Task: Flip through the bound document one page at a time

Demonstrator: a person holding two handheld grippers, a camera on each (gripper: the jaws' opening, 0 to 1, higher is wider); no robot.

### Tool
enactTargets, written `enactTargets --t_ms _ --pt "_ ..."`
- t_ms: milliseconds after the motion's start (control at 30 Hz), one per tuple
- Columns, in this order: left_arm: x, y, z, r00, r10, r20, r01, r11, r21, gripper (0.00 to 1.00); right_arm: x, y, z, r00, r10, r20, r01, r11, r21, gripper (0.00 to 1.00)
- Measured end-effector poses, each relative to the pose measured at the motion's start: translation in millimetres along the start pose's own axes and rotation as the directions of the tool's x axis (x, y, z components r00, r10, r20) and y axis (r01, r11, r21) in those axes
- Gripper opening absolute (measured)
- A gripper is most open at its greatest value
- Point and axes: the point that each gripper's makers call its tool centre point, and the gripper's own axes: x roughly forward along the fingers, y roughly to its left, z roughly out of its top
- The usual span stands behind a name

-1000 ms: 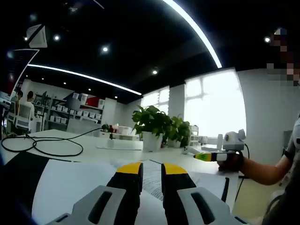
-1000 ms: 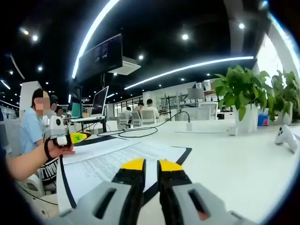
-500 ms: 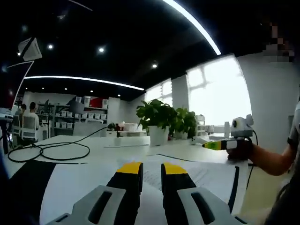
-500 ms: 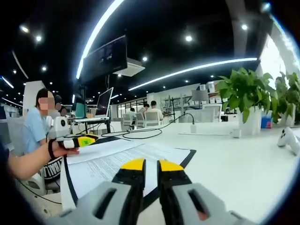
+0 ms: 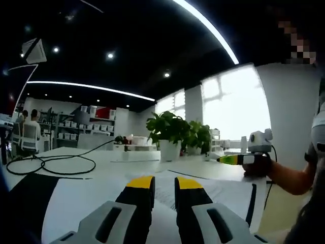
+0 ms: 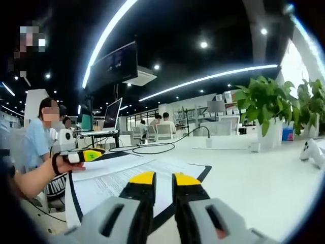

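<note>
Bound document: the bound document is lying open and flat on the white table, its black edge showing at 4 o'clock of the printed page in the right gripper view; in the left gripper view the same pages are spreading from 6 o'clock out toward 3 o'clock.

Left gripper: the left gripper is hovering low over the pages with its yellow-tipped jaws nearly together, only a thin slit between them, and no sheet pinched. In the right gripper view it is sitting at 9 o'clock in the person's hand, close above the left-hand page.

Right gripper: the right gripper is likewise keeping its jaws almost closed on nothing, pointing across the right-hand page. In the left gripper view it is showing at 3 o'clock.

What is changing: compared with a second ago, both cameras are drifting only slightly; the horizon and the potted plant are shifting a little, while the pages are lying as they were. No page is lifting.

Meaning for the task: I judge this to be a pause between turns, with neither gripper yet on a page edge.

Next need: one gripper probably has to open a little and catch a single sheet corner.

Risk: pinching two sheets together.
</note>
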Motion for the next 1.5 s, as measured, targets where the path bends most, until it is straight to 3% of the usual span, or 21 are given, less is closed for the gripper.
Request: enactTargets --t_ms 800,1200,1367,1500 --pt "0 -0.8 2.3 1.000 -0.025 0.008 0.025 1.000 -0.014 0.24 0 2 8.7 0.999 0.001 0.045 0.000 1.000 -0.023 0.21" --pt "0 2.6 2.6 1.000 -0.005 0.015 0.006 0.999 -0.038 0.24 -2 5 9.3 0.999 0.014 0.050 -0.013 0.999 -0.038 0.21" --pt "-1 5.1 4.0 1.000 0.007 0.024 -0.006 0.998 -0.062 0.24 -3 -7 7.5 0.999 -0.029 0.040 0.030 0.999 -0.011 0.18" --pt "0 5.1 3.4 1.000 0.006 0.019 -0.005 0.998 -0.068 0.24 -4 -5 9.8 0.999 -0.013 0.049 0.011 1.000 0.026 0.18"
